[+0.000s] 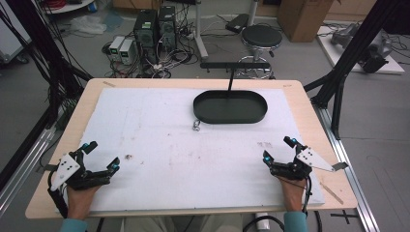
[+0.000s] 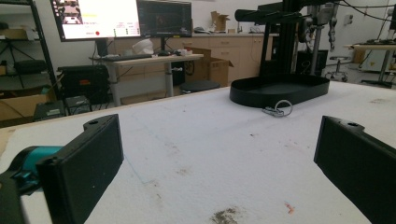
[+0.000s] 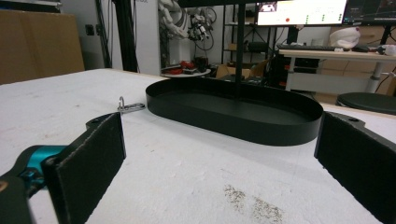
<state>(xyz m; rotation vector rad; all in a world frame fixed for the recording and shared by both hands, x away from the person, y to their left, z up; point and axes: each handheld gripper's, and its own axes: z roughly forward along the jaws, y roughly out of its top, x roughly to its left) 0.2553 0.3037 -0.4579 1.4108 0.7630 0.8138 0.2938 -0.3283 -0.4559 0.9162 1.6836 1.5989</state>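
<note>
A black oval tray (image 1: 230, 107) with a T-shaped stand rising from it sits at the far middle of the white mat; it also appears as the tray (image 2: 279, 89) and the tray (image 3: 233, 112) in the gripper views. A small metal ring clip (image 1: 197, 125) lies on the mat just in front of the tray's left end, seen again as the clip (image 2: 278, 109) and the clip (image 3: 128, 107). My left gripper (image 1: 101, 155) rests at the near left, open, nothing between its jaws. My right gripper (image 1: 278, 148) rests at the near right, open and holding nothing.
The white mat (image 1: 159, 145) covers a wooden table (image 1: 309, 104) and carries faint stains. Black frame posts (image 1: 338, 72) stand at the table's right and left. A stool (image 1: 261, 37) and computer boxes (image 1: 154, 29) stand on the floor beyond the far edge.
</note>
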